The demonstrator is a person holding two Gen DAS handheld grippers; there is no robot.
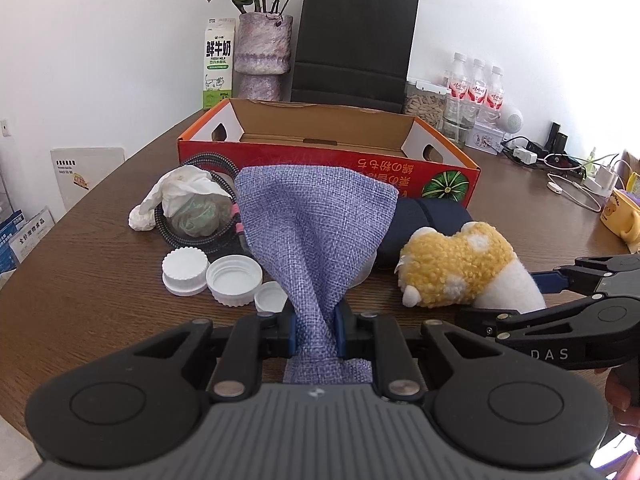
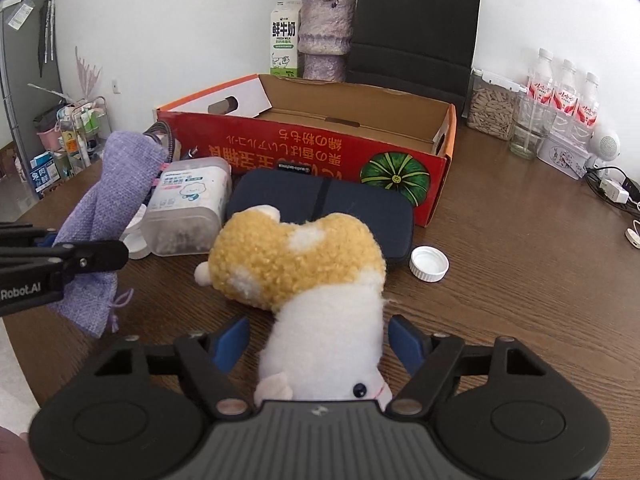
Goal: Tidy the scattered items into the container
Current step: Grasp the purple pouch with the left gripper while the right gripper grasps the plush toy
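Mid-pickup, by the look of it, with two items being taken at once. Left gripper [image 1: 315,330] pinched tight on the lavender burlap drawstring pouch [image 1: 316,224], cloth bunched between the blue pads low in the frame's centre, the rest fanning up toward the box. Right gripper [image 2: 316,346] spread wide around the white body of the yellow-and-white plush toy [image 2: 304,276], pads standing clear of the fur on both sides, nothing gripped yet. Next, probably: close on the plush, lift, then carry both forward over the near wall of the red cardboard box [image 2: 320,152], open-topped and apparently empty, in the upper middle of each view. Pouch long axis running away from the left camera, slanting up and right in the right view, its tasselled end at lower left. Plush lying on the brown table [image 2: 520,280], long axis along the fingers, head end nearest the camera, yellow part toward the box. Loose white bottle caps [image 1: 224,272], a crumpled tissue [image 1: 176,196] and a dark blue case [image 2: 332,208] still out on the table.
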